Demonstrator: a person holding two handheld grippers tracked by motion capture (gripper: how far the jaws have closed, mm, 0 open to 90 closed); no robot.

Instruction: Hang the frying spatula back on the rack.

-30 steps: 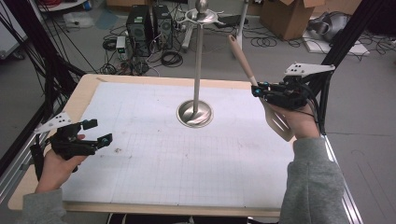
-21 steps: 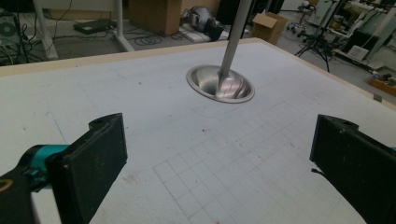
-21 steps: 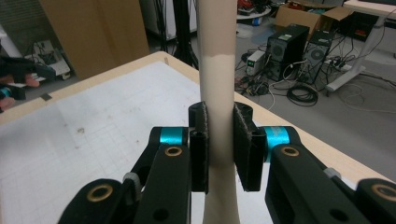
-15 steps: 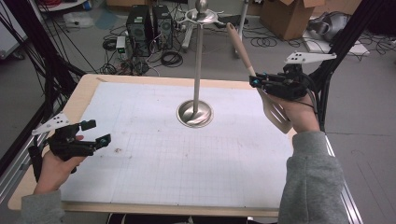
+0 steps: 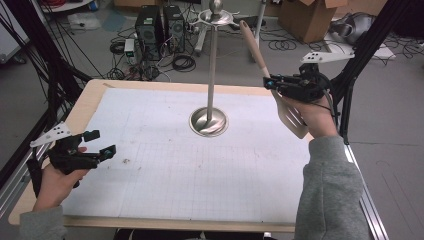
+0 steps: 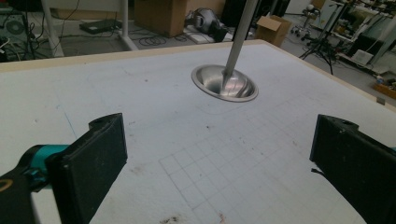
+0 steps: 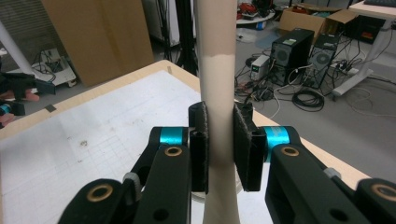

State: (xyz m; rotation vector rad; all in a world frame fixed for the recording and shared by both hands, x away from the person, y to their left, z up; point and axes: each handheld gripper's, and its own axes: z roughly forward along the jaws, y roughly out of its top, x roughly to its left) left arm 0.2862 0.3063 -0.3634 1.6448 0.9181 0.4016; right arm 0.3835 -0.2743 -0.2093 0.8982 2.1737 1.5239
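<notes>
Above the right edge of the surface, the right tongs are clenched on a spatula, gripping its pale neck between wooden handle and slotted blade. The right gripper view shows both black pads pressed flat against that neck, so the hold looks firm. The handle points up and away toward the top of the metal stand, while the blade hangs down in front of the person's right hand.

Compared with a second ago, the right hand has risen a little and drifted slightly toward the far side, carrying the spatula with it; the tilt of the tool is much the same and the grip has not altered. The handle's end now sits near the ring at the stand's head, though from above I cannot say whether it is level with it or short of it. That small lift reads as an approach, probably to hang the spatula on the stand, with the work not yet done.

The left tongs rest low over the near-left corner of the surface, released and holding nothing, unmoved from before; the left gripper view has their jaws wide apart with the stand's dished base beyond them.
</notes>
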